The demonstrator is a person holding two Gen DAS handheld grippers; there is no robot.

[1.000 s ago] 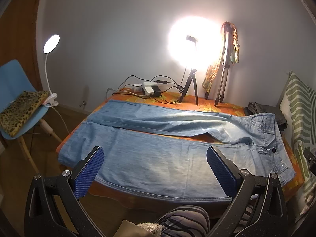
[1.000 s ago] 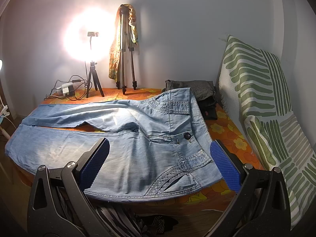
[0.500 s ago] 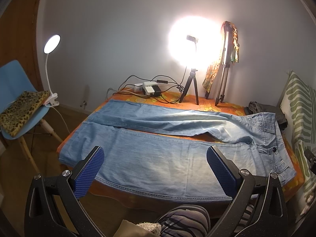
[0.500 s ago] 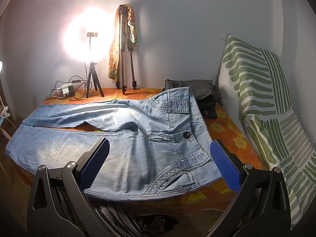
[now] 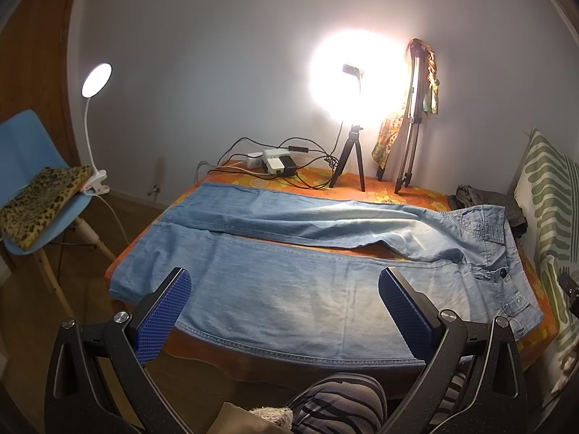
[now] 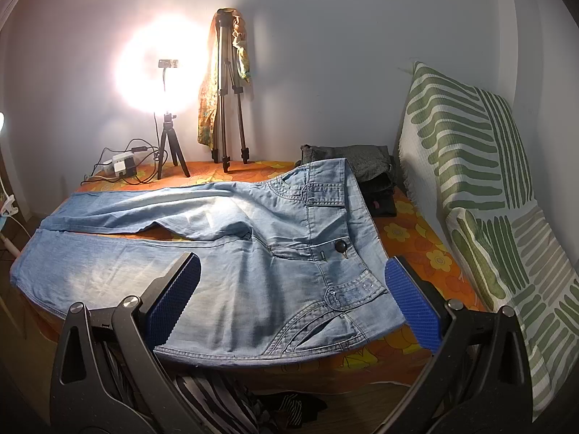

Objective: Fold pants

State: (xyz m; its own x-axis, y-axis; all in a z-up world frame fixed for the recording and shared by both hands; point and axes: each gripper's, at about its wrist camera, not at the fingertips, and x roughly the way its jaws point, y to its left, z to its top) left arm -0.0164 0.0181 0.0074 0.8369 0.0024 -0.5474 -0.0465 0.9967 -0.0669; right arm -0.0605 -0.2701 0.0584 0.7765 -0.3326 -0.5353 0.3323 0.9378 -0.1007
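Light blue jeans (image 5: 296,282) lie flat and unfolded on the orange flowered bed (image 5: 416,195), waistband to the right, both legs running left side by side. The left gripper (image 5: 286,307) hovers open over the near leg, its blue pads (image 5: 163,313) wide apart and holding nothing. In the right wrist view the same jeans (image 6: 253,253) show their waistband with a dark button (image 6: 340,246) and front pocket. The right gripper (image 6: 291,300) is open too, above the near hip area, apart from the cloth.
A lit ring light on a small tripod (image 5: 349,159), a taller tripod with a scarf (image 5: 412,137) and a power strip with cables (image 5: 277,161) stand along the wall. Dark folded clothes (image 6: 365,166) and a green-striped cushion (image 6: 477,166) lie right. A blue chair (image 5: 25,166) with clip lamp stands left.
Both views shift only very slightly; the jeans have not moved and both grippers stay open.
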